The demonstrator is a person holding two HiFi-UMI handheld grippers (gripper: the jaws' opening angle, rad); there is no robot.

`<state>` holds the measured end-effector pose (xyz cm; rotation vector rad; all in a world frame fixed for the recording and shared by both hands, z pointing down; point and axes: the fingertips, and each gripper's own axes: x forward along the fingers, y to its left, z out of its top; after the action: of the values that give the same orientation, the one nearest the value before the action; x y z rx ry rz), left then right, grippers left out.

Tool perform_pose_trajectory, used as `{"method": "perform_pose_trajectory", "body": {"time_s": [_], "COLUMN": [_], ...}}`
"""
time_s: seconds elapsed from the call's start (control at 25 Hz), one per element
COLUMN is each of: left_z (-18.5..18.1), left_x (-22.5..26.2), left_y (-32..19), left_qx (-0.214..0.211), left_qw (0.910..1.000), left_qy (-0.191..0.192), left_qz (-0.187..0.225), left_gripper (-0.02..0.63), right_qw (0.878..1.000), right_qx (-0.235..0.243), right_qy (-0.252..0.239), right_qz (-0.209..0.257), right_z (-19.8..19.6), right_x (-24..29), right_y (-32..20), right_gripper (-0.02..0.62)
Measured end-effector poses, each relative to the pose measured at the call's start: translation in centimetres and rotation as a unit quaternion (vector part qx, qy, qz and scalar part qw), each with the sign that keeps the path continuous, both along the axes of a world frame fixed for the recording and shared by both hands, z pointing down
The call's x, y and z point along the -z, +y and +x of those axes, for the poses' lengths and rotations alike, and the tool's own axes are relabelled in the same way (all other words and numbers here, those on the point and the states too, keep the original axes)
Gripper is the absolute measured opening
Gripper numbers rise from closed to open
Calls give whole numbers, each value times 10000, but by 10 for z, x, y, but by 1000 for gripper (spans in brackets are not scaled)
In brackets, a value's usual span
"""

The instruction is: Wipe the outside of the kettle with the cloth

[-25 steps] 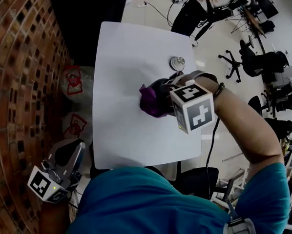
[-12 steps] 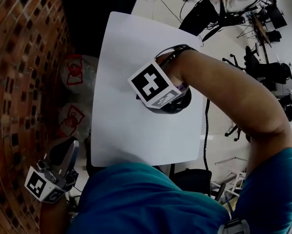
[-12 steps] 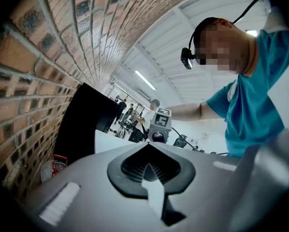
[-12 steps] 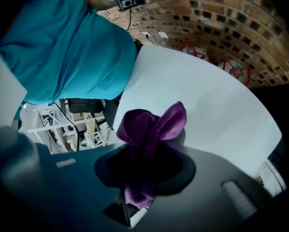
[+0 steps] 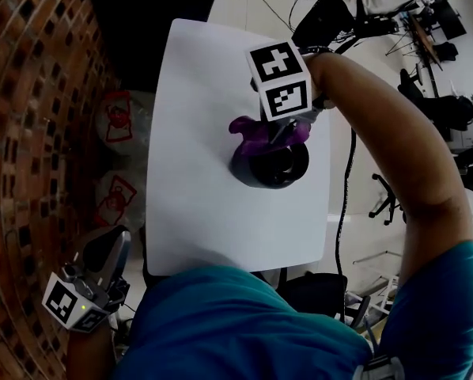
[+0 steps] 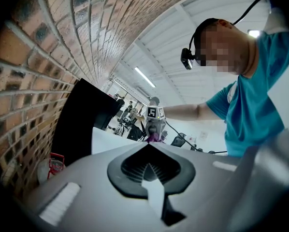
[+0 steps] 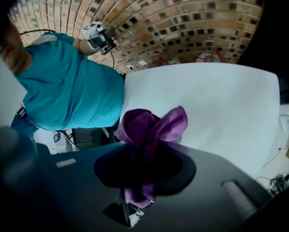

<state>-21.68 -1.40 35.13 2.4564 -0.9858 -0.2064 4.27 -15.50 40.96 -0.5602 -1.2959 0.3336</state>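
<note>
White table (image 5: 197, 133) with a brick wall (image 5: 31, 93) along its left edge. Right arm reaches out across the table, forearm bent in over the top; right gripper (image 7: 147, 146) is clenched on the bunched purple cloth (image 5: 256, 129), with the dark kettle (image 5: 270, 167) directly under it and the cloth against the kettle's far upper side. Left gripper (image 5: 106, 248) hangs low off the table's near-left corner, well apart from the kettle, jaws together on nothing; two red-marked bags (image 5: 119, 129) sit ahead of it by the wall.
</note>
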Motion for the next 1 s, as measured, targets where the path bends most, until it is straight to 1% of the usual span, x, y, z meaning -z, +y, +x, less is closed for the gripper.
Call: {"method": "perform_pose_trajectory", "body": {"time_s": [0.08,0.2,0.28,0.36,0.44,0.48,0.56,0.64,0.76,0.84,1.0], "left_z": [8,20,22,22,25,26,30,34,43,49,61], "left_x": [3,12,11,5,5,6,8,11,17,22,28], "left_y": [-2,-8,-10,-8,-10,-11,-13,-14,-16,-19,-20], "left_qx": [-69,-123,-157,-222,-270,-293,-337,-393,-505,-587,-726], "left_qw": [10000,9997,9998,9997,9996,9995,9994,9991,9986,9981,9970], "left_qy": [22,167,105,-34,-52,-64,-84,-130,-179,-204,-255], "left_qz": [-53,-92,-44,-32,-45,-47,-47,-15,13,28,66], "left_gripper": [2,2,2,2,2,2,2,2,2,2,2], "right_qw": [9995,9972,9950,9902,9786,9689,9424,9151,8787,8519,7989], "right_qx": [-316,-707,-887,-988,-1019,-1057,-1279,-1645,-2172,-2517,-3127], "right_qy": [-92,-235,-441,-888,-1494,-1806,-2404,-2827,-3212,-3438,-3820], "right_qz": [8,42,143,424,978,1321,1941,2358,2786,3045,3435], "right_z": [9,26,34,35,35,36,36,43,59,65,72], "right_x": [2,5,6,7,9,11,17,21,25,29,33], "right_y": [-8,-16,-18,-18,-17,-17,-12,-5,5,10,28], "right_gripper": [97,97,97,97,97,97,98,98,98,98,98]}}
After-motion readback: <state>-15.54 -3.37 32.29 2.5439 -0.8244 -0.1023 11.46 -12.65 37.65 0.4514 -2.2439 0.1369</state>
